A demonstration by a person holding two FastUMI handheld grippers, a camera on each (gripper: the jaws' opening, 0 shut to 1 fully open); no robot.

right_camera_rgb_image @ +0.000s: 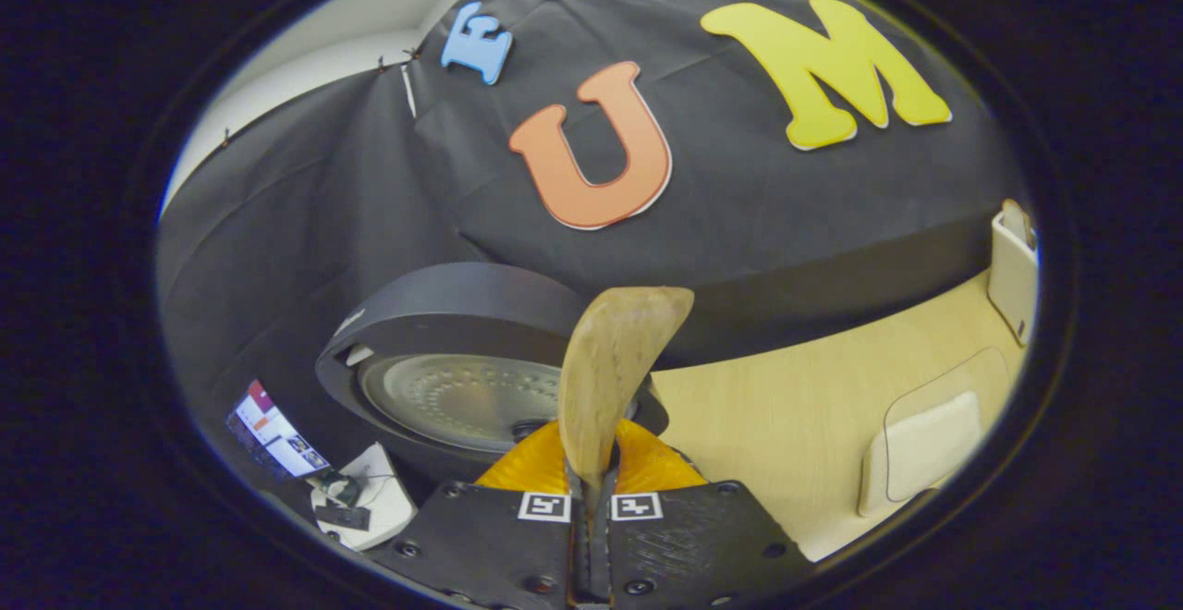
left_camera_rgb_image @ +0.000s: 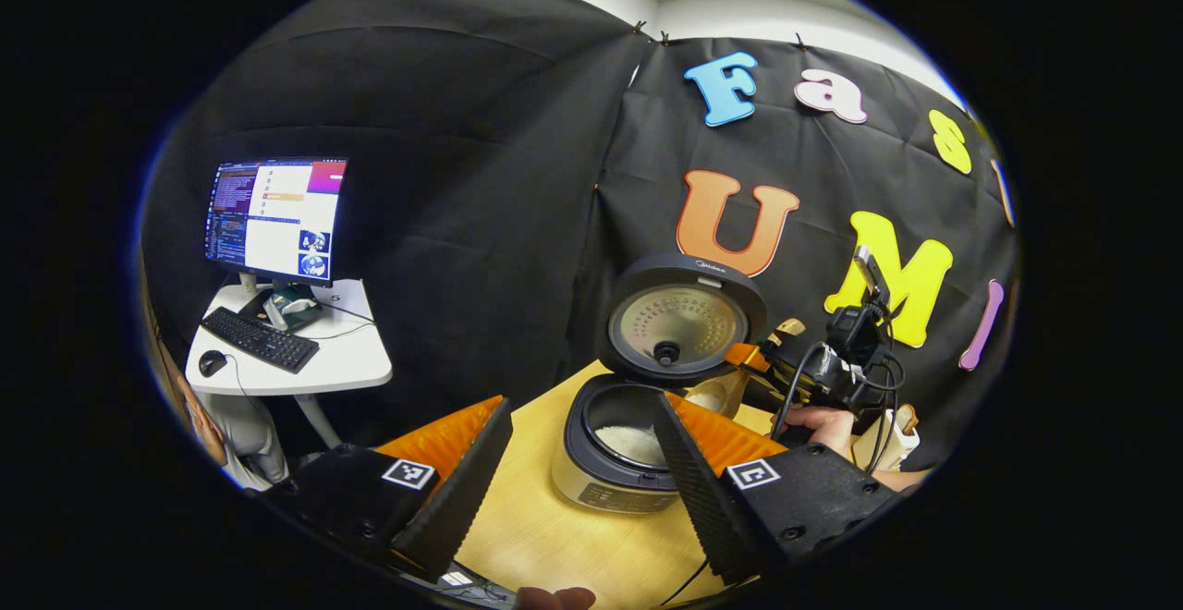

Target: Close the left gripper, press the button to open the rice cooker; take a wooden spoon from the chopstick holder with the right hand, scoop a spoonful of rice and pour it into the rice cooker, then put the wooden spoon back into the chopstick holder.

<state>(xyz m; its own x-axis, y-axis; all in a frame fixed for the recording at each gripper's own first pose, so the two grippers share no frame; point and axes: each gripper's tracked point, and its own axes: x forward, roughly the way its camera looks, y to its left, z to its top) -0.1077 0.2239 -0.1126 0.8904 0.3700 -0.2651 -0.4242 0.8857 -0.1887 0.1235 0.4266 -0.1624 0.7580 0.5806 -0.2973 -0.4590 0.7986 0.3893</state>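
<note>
At the bottom of the left gripper view, the left gripper (left_camera_rgb_image: 580,462) is sitting with its fingers spread wide apart, grasping nothing. Just beyond them, at lower centre, the rice cooker (left_camera_rgb_image: 615,462) is standing open on the wooden table (left_camera_rgb_image: 545,536), white rice (left_camera_rgb_image: 631,442) showing in its pot. Its round lid (left_camera_rgb_image: 682,319) is standing upright behind, bearing small writing too small to read. To the right, a hand is holding the right gripper (left_camera_rgb_image: 772,356). At far left, a monitor (left_camera_rgb_image: 275,220) and keyboard (left_camera_rgb_image: 259,339) are resting on a white side table (left_camera_rgb_image: 347,365).

In the right gripper view, the right gripper's fingers are clenching the wooden spoon (right_camera_rgb_image: 615,365), bowl pointing upward at centre. At the right edge, a pale chopstick holder (right_camera_rgb_image: 1012,273) is standing on the table.
</note>
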